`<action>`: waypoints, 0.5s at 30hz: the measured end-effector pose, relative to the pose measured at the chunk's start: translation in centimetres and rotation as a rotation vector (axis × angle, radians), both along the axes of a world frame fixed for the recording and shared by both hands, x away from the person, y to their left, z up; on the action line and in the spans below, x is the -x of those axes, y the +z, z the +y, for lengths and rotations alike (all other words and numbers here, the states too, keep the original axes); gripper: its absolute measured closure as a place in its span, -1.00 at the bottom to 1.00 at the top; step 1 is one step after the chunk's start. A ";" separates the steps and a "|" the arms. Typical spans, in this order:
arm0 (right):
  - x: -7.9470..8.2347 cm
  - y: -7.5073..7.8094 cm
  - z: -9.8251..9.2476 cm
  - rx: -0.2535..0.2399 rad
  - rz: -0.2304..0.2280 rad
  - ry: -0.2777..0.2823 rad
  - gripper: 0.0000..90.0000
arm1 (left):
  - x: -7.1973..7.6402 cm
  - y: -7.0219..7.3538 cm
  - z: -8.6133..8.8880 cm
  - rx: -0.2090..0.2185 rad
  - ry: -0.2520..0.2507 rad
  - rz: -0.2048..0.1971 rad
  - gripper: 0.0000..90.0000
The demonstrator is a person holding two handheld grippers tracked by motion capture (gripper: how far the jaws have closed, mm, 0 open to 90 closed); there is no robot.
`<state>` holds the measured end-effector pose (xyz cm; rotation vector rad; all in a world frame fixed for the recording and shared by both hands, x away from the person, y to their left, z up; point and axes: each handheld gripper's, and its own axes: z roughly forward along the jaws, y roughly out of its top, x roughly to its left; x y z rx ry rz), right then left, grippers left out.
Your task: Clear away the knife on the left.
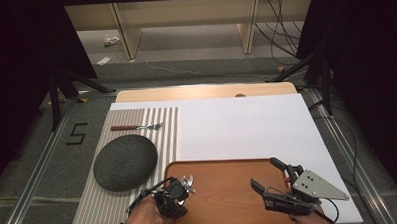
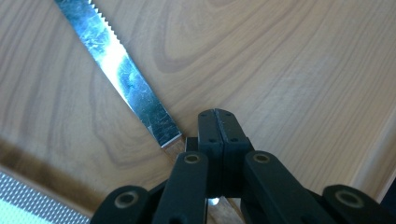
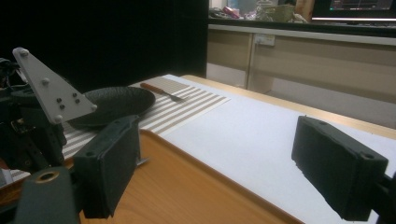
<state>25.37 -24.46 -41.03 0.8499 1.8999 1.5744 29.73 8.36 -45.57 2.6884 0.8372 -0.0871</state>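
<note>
**Knife gripped at the wooden tray's near-left corner**

High view: the left gripper [image 1: 181, 190] sits over the near-left corner of the wooden tray [image 1: 224, 191], pointing down; the dark plate [image 1: 125, 162] lies just beyond it to its left, on the striped mat [image 1: 162, 133], with the fork [image 1: 137, 127] farther off; the right gripper [image 1: 271, 179] hovers over the tray's right part, jaws spread wide with nothing between them.

Left gripper view: the jaws are pressed together on the handle of the knife [image 2: 126, 74] – its serrated blade runs up and left from the tips, flat on the tray [image 2: 280, 74].

Right gripper view: the two pads stand well apart – tray below, plate [image 3: 116, 105] and fork [image 3: 161, 92] ahead to the left; the left gripper's grey plate [image 3: 51, 88] is just left.
</note>
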 end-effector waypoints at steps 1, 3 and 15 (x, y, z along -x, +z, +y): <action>0.0 0.0 0.0 -0.002 0.001 0.000 -0.63 | 0.0 0.0 0.1 0.000 0.007 0.000 0.98; 0.0 0.0 0.0 -0.001 0.001 0.000 -0.63 | -0.2 0.0 0.4 -0.006 0.013 -0.001 0.98; 0.0 0.0 0.0 0.001 0.000 0.001 -0.63 | -0.6 -0.1 1.4 -0.020 0.038 0.015 0.98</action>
